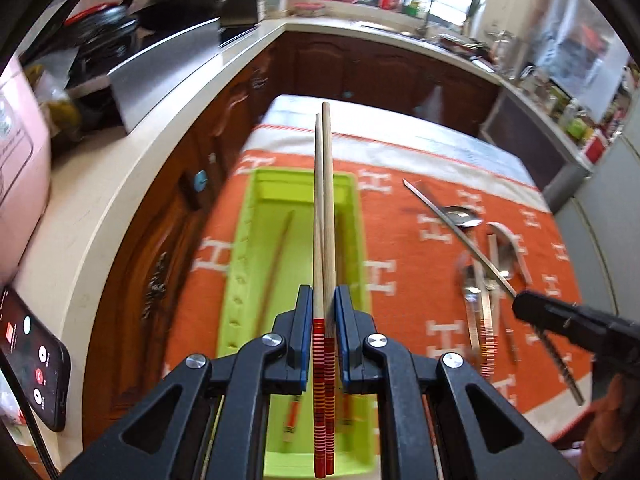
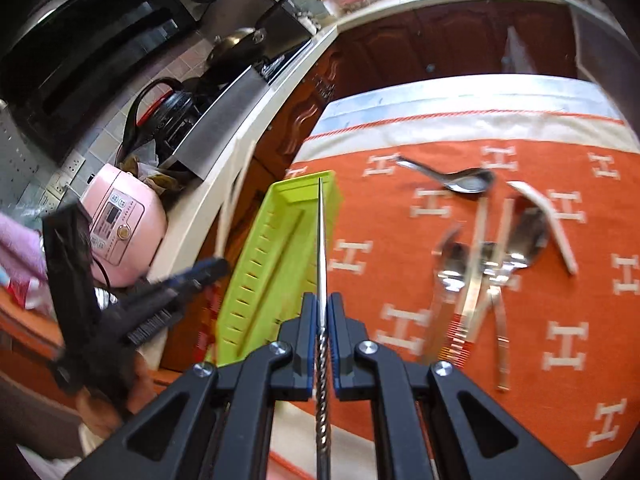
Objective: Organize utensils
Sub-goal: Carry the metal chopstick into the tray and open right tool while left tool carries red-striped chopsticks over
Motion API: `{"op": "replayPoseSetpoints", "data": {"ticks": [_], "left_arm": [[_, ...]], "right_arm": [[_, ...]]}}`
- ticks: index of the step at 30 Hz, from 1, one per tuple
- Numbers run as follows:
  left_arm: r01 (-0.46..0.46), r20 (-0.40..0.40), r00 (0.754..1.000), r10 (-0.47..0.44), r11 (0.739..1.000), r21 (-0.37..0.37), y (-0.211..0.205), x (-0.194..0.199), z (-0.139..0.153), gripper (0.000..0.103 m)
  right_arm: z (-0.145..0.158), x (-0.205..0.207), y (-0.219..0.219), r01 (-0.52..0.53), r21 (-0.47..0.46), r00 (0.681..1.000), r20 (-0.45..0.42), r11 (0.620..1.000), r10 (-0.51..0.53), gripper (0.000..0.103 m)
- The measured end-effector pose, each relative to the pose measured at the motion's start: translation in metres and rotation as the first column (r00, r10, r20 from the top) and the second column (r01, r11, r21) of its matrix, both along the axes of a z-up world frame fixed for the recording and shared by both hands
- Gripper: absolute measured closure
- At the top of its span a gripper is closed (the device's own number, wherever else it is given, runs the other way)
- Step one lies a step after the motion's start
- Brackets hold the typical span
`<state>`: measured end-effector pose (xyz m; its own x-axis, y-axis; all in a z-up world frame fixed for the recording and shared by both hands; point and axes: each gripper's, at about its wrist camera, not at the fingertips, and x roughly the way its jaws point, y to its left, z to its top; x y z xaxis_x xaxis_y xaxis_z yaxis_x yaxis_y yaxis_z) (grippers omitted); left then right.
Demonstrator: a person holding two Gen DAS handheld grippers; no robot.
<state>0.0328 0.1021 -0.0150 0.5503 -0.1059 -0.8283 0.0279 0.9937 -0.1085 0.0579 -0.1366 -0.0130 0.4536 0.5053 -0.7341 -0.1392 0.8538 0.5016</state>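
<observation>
My left gripper point(image 1: 323, 300) is closed on a pair of wooden chopsticks point(image 1: 324, 208), gripped near their red-banded ends, with the plain tips running straight ahead of the fingers. Directly below and ahead of it lies the green tray point(image 1: 240, 248), its long side running the same way as the chopsticks I hold. A few chopsticks already lie inside, lengthwise. So this pair is lined up over its slot; I judge the coming move to be a straight lowering with no turn needed.

My right gripper point(image 2: 323, 312) is clamped on a single thin metal stick point(image 2: 320, 240) with a twisted handle end, its point aimed forward. From this hand the tray point(image 2: 256, 264) sits ahead and to the left, with the stick's tip showing over its far right corner. The tray's length slants a little against the stick, so this hand would need a small shift left and a slight twist.

Ahead and to the right of the right gripper, on the orange cloth point(image 2: 560, 300), the spoons point(image 2: 460, 264) lie in a loose crossed heap, well apart from the tray.

The left hand is the better placed to drop first.
</observation>
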Motion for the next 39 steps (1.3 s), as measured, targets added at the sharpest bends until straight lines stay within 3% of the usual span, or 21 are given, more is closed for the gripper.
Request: {"op": "replayPoseSetpoints", "data": {"ticks": [7, 13, 17, 24, 34, 39], "left_arm": [[-0.038, -0.078, 0.996, 0.038, 0.999, 0.000, 0.025, 0.012, -0.036, 0.094], [-0.037, -0.120, 0.992, 0.037, 0.999, -0.001, 0.034, 0.018, -0.056, 0.094], [-0.055, -0.118, 0.992, 0.051, 0.998, -0.028, 0.041, 0.020, -0.058, 0.081], [-0.043, -0.104, 0.994, 0.040, 0.999, -0.027, 0.038, 0.017, -0.053, 0.081], [-0.001, -0.109, 0.994, 0.000, 1.000, -0.010, 0.022, 0.008, -0.044, 0.071], [0.049, -0.105, 0.993, -0.047, 0.999, 0.015, 0.003, -0.001, -0.040, 0.070]], "right_arm": [[-0.025, 0.038, 0.053, 0.018, 0.030, 0.996, -0.086, 0.999, -0.016, 0.098], [-0.057, 0.062, 0.073, 0.076, 0.009, 0.983, -0.171, 0.997, -0.074, 0.097], [-0.074, 0.066, 0.083, 0.030, 0.071, 0.970, -0.243, 0.997, -0.012, 0.095], [-0.076, 0.050, 0.083, -0.046, 0.054, 0.971, -0.232, 0.998, 0.057, 0.094], [-0.063, 0.011, 0.078, -0.157, -0.072, 0.981, -0.128, 0.985, 0.147, 0.094], [-0.056, 0.000, 0.066, -0.164, -0.105, 0.984, -0.087, 0.981, 0.156, 0.094]]}}
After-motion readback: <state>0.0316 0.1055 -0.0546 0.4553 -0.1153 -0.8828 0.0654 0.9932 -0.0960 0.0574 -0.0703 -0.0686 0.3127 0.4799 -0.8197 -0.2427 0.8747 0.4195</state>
